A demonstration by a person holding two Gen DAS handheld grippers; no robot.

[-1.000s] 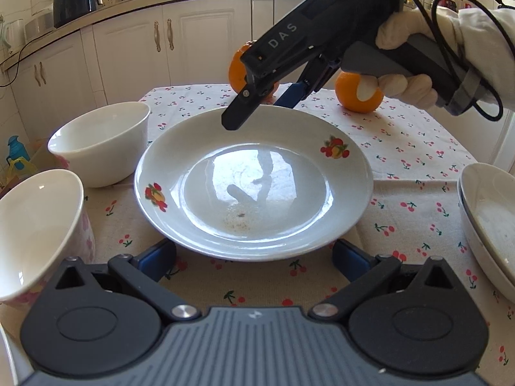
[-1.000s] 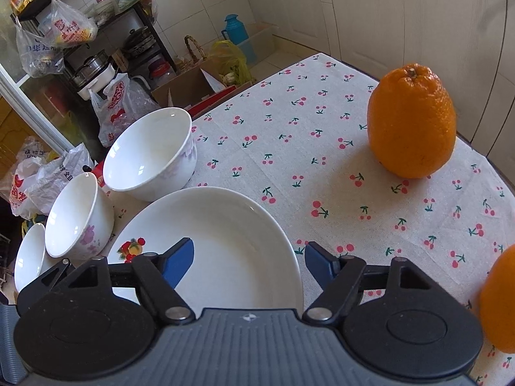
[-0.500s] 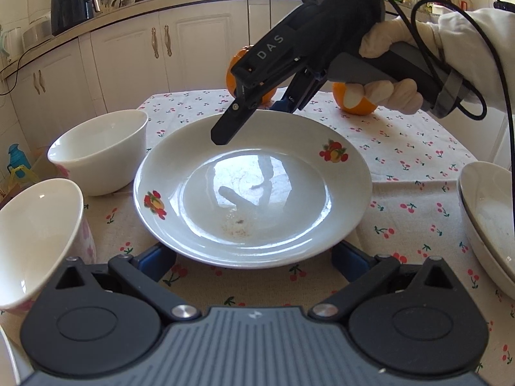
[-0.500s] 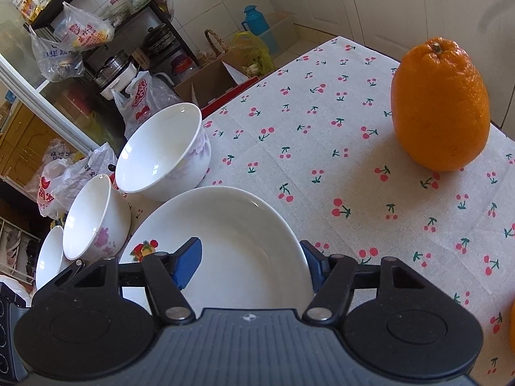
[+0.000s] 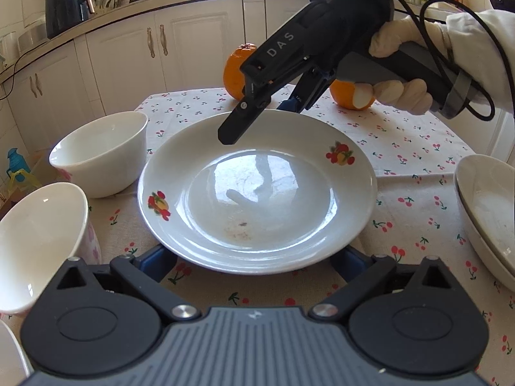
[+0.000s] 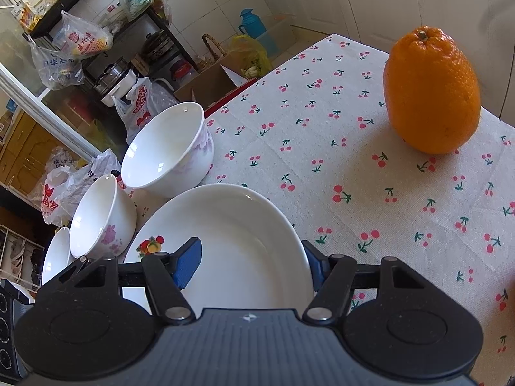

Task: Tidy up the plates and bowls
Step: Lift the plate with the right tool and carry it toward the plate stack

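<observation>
A white plate [image 5: 257,193] with fruit decals lies on the cherry-print tablecloth [image 5: 402,135]. My right gripper [image 5: 257,122], held by a gloved hand, comes in from the far side and is shut on the plate's far rim. One finger lies over the rim and the other behind it. In the right wrist view the plate [image 6: 244,251] fills the span of that gripper [image 6: 251,262]. My left gripper [image 5: 252,259] is open at the plate's near rim. Its jaws are closing, with both blue pads tucked under the rim's edge and not pressing it.
Two white bowls [image 5: 99,157] [image 5: 38,244] stand left of the plate, and a third bowl [image 6: 56,254] is beyond them. Stacked shallow dishes [image 5: 486,212] sit at the right. Two oranges [image 5: 239,70] [image 5: 351,95] rest at the table's far end, by the cabinets.
The right gripper's jaws came together on the plate's far rim. The left gripper's fingers edged slightly inward under the near rim. Both hands stayed about where they were.
</observation>
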